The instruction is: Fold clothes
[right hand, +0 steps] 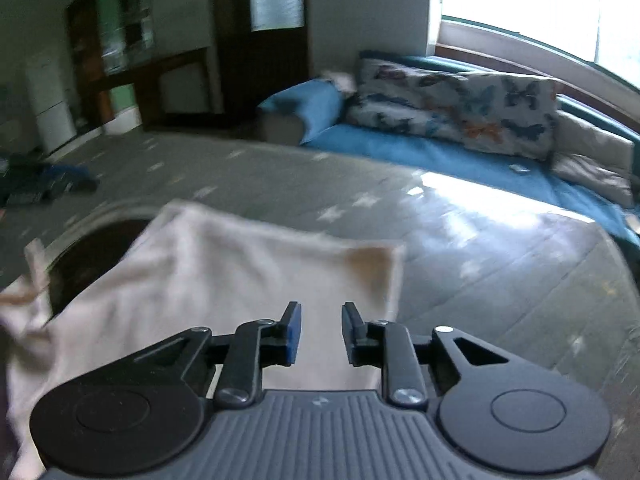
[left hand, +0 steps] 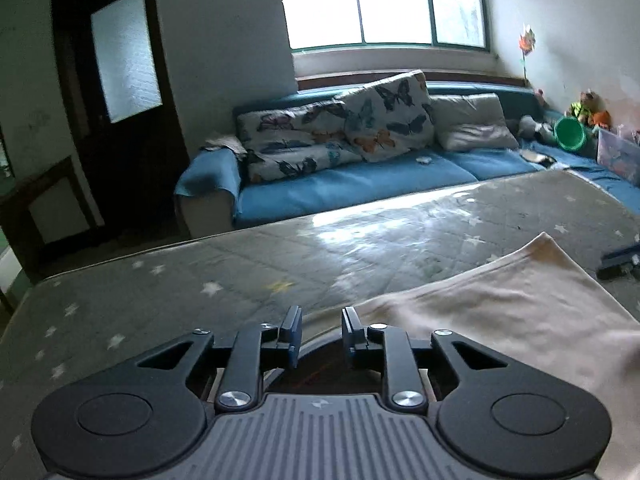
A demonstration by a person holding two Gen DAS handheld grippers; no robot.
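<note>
Cream garment (right hand: 224, 264) lies flat on tabletop (right hand: 480, 264); right tool (right hand: 316, 330) directly over it, left tool (left hand: 318, 330) off its left edge; both released, empty.

One cream cotton garment (left hand: 500, 312), two butterfly-print pillows (left hand: 340, 136), one plain grey pillow (left hand: 472, 126), one green plastic bucket (left hand: 570, 133), one blue sofa (left hand: 360, 184).

Garment (left hand: 500, 312) on mat (left hand: 240, 264), sofa (left hand: 360, 176) behind.

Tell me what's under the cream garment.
The cream garment lies on the grey star-print mat, which shows all around it. Anything beneath the cloth itself is covered. Both grippers, left and right, are open, holding nothing.
</note>
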